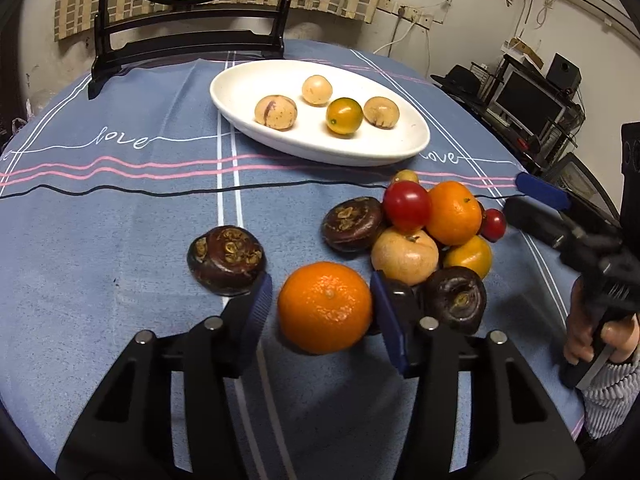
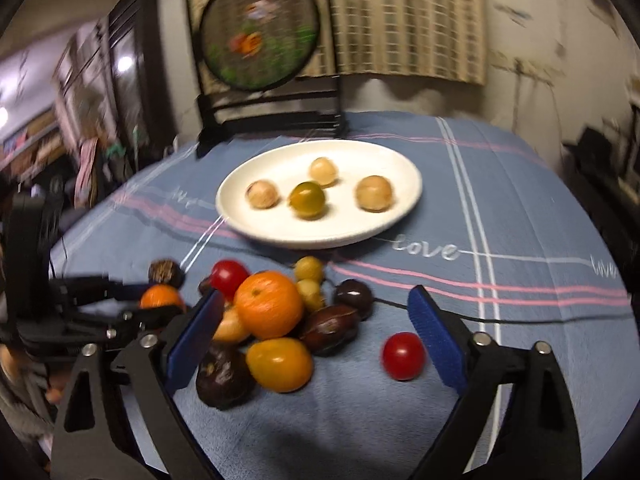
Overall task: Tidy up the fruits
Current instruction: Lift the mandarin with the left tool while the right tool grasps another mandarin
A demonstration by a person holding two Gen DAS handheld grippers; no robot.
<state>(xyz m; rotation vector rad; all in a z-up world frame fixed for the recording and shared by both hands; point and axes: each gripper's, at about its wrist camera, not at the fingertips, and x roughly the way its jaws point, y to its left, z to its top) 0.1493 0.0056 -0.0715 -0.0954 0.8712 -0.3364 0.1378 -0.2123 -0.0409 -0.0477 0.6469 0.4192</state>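
Note:
In the left wrist view my left gripper (image 1: 323, 312) is shut on an orange mandarin (image 1: 324, 306), its blue pads against both sides, low over the blue tablecloth. To its right lies a fruit pile (image 1: 424, 232): another mandarin, red and yellow tomatoes, dark water chestnuts. The white oval plate (image 1: 240, 92) behind holds three pale round fruits and a yellow-green tomato (image 1: 344, 115). In the right wrist view my right gripper (image 2: 316, 328) stands open over the near side of the pile, with a mandarin (image 2: 268, 304), a yellow tomato (image 2: 280, 364) and a red cherry tomato (image 2: 402, 356) between its fingers, none of them pressed.
One water chestnut (image 1: 226, 258) lies apart, left of the held mandarin. A thin black cable (image 1: 120, 192) crosses the cloth in front of the plate. A black stand (image 1: 188, 40) with a round screen occupies the table's far side. Shelving with a monitor (image 1: 528, 104) lies beyond the right edge.

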